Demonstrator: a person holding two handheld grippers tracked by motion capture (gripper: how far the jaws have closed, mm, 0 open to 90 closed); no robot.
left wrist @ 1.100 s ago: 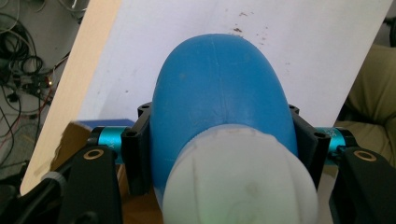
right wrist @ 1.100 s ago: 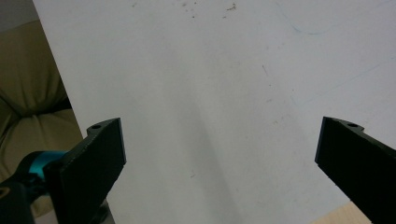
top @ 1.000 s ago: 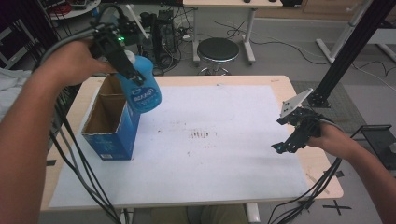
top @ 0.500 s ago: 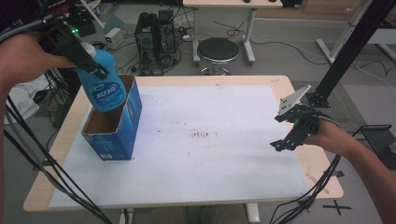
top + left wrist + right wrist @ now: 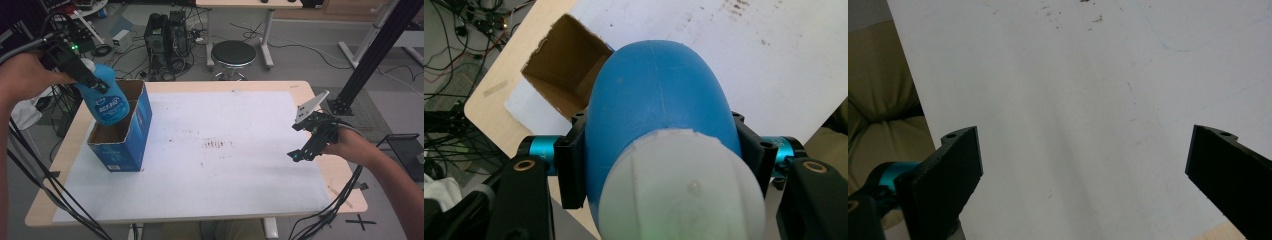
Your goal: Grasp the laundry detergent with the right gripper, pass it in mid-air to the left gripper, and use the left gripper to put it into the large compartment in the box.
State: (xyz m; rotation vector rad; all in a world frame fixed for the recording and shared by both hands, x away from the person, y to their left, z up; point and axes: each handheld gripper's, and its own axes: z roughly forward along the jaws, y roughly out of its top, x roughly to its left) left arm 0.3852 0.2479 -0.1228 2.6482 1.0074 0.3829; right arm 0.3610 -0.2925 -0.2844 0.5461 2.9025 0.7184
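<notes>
A blue plastic bottle with a white cap hangs tilted over the open top of a blue cardboard box at the table's left. My left gripper is shut on the bottle near its neck; in the left gripper view the black jaws press on both sides of the blue bottle, with the brown inside of the box beyond it. My right gripper stands open low over the white sheet near the right edge, with nothing between its fingers.
A white sheet with a few dark specks covers most of the wooden table. Cables hang off the left and front edges. Behind the table stand a black stool and computer gear on the floor; a black frame leg rises at the right.
My left hand has carried the bottle from above the box's far side, out to the left, and now down so its bottom dips into the box's opening. The right gripper has stayed put.
</notes>
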